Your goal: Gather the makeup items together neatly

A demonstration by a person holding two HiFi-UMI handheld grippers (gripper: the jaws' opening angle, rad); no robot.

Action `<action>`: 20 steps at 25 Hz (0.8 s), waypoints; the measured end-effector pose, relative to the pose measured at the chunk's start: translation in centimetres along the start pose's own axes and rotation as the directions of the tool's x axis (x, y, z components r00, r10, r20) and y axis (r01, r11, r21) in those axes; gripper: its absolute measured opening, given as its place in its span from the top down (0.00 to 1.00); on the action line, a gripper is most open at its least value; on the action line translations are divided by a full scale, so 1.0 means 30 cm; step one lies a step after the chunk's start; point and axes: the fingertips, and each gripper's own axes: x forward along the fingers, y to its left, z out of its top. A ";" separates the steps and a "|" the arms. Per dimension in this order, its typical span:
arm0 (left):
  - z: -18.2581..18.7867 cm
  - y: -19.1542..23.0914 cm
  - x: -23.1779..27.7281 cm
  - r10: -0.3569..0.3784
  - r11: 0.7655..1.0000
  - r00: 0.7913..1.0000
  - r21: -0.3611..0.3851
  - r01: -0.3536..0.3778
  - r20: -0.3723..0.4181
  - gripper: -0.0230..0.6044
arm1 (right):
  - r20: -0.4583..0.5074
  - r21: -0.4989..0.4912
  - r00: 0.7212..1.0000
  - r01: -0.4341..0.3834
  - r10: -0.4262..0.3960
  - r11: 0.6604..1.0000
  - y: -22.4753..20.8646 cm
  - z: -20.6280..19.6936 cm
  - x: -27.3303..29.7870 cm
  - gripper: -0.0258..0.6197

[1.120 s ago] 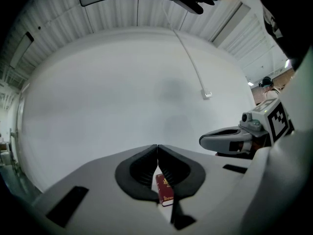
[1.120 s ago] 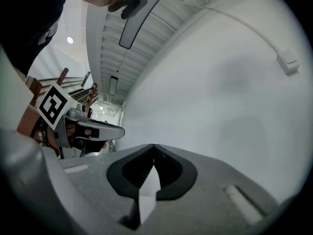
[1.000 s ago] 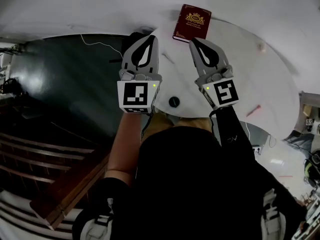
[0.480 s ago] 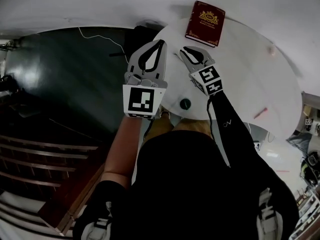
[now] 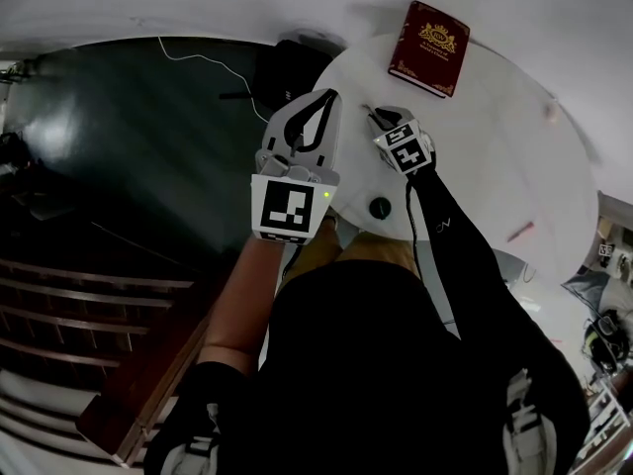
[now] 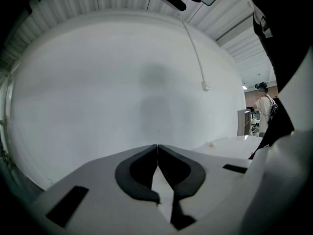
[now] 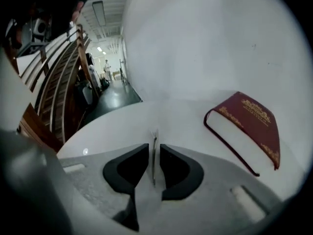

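Note:
A thin silvery stick-like makeup item [image 7: 154, 135] lies on the round white table [image 5: 475, 156]. It runs lengthwise between the jaws of my right gripper [image 7: 154, 147], which are opening; the pads stand a little off it on both sides. In the head view the right gripper [image 5: 377, 116] is low over the table's near left part. My left gripper [image 5: 330, 97] hovers beside it at the table's left edge, shut and empty, and in its own view [image 6: 157, 146] it faces a bare white wall. A small dark round item [image 5: 380, 207] and a pink stick [image 5: 519, 232] lie apart on the table.
A dark red book [image 5: 430, 36] with gold print lies at the table's far side, to the right of the jaws in the right gripper view [image 7: 249, 126]. A tiny pale item [image 5: 550, 110] sits at the far right. Dark floor and wooden stairs [image 5: 89, 305] lie left.
My right gripper has moved left and down onto the table over the thin stick. The left gripper has stayed shut in about the same place.

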 end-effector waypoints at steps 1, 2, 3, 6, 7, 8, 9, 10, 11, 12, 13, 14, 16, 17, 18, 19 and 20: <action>-0.003 0.005 -0.003 0.000 1.000 1.000 0.000 0.000 -0.001 0.95 | -0.019 -0.009 1.000 0.011 -0.011 1.000 -0.001 -0.010 0.006 0.86; -0.005 0.010 -0.005 -0.001 1.000 1.000 -0.001 0.001 -0.001 0.95 | -0.035 -0.023 0.999 0.017 -0.018 1.000 -0.001 -0.014 0.009 0.86; -0.005 0.015 -0.006 -0.002 1.000 1.000 -0.002 0.002 0.000 0.95 | -0.045 -0.040 0.999 0.021 -0.023 0.999 -0.001 -0.013 0.010 0.93; 0.001 0.021 -0.008 -0.009 1.000 1.000 0.002 0.009 0.004 0.95 | -0.013 -0.058 0.999 0.047 -0.048 0.997 -0.009 0.018 -0.009 0.94; 0.004 0.019 -0.008 -0.013 1.000 1.000 0.005 0.013 0.008 0.95 | 0.016 -0.042 0.998 0.067 -0.067 0.997 -0.017 0.041 -0.032 0.94; 0.008 0.016 -0.008 -0.019 1.000 1.000 0.008 0.019 0.012 0.95 | 0.049 -0.022 0.995 0.091 -0.090 0.996 -0.024 0.070 -0.061 0.94; 0.012 0.012 -0.008 -0.026 1.000 1.000 0.011 0.026 0.017 0.95 | 0.085 -0.003 0.990 0.114 -0.113 0.993 -0.029 0.104 -0.095 0.94; 0.017 0.007 -0.008 -0.032 0.999 0.999 0.013 0.032 0.021 0.95 | 0.123 0.012 0.983 0.135 -0.136 0.991 -0.032 0.141 -0.131 0.94; 0.024 0.002 -0.007 -0.040 0.999 0.999 0.015 0.039 0.026 0.95 | 0.162 0.028 0.974 0.155 -0.157 0.988 -0.033 0.180 -0.171 0.94; 0.034 -0.004 -0.006 -0.048 0.999 0.998 0.019 0.047 0.032 0.95 | 0.202 0.044 0.963 0.173 -0.178 0.984 -0.035 0.220 -0.215 0.94; 0.046 -0.011 -0.005 -0.057 0.998 0.998 0.026 0.056 0.039 0.95 | 0.244 0.063 0.949 0.189 -0.199 0.980 -0.038 0.261 -0.264 0.94; 0.058 -0.017 -0.003 -0.067 0.997 0.997 0.034 0.066 0.045 0.95 | 0.289 0.086 0.932 0.204 -0.220 0.975 -0.041 0.306 -0.319 0.94; 0.080 -0.025 -0.003 -0.086 0.995 0.995 0.044 0.084 0.057 0.95 | 0.385 0.134 0.884 0.230 -0.265 0.964 -0.038 0.401 -0.442 0.94; 0.089 -0.023 -0.005 -0.090 0.995 0.994 0.046 0.088 0.062 0.95 | 0.428 0.154 0.856 0.246 -0.289 0.957 -0.032 0.447 -0.504 0.94; 0.097 -0.018 -0.006 -0.089 0.995 0.994 0.052 0.085 0.066 0.95 | 0.466 0.173 0.827 0.265 -0.316 0.949 -0.026 0.487 -0.563 0.94; 0.103 -0.014 -0.005 -0.084 0.994 0.994 0.071 0.079 0.068 0.95 | 0.496 0.198 0.796 0.285 -0.346 0.938 -0.021 0.520 -0.616 0.94; 0.110 -0.013 -0.002 -0.081 0.992 0.994 0.102 0.073 0.069 0.95 | 0.517 0.227 0.767 0.305 -0.380 0.925 -0.018 0.543 -0.663 0.94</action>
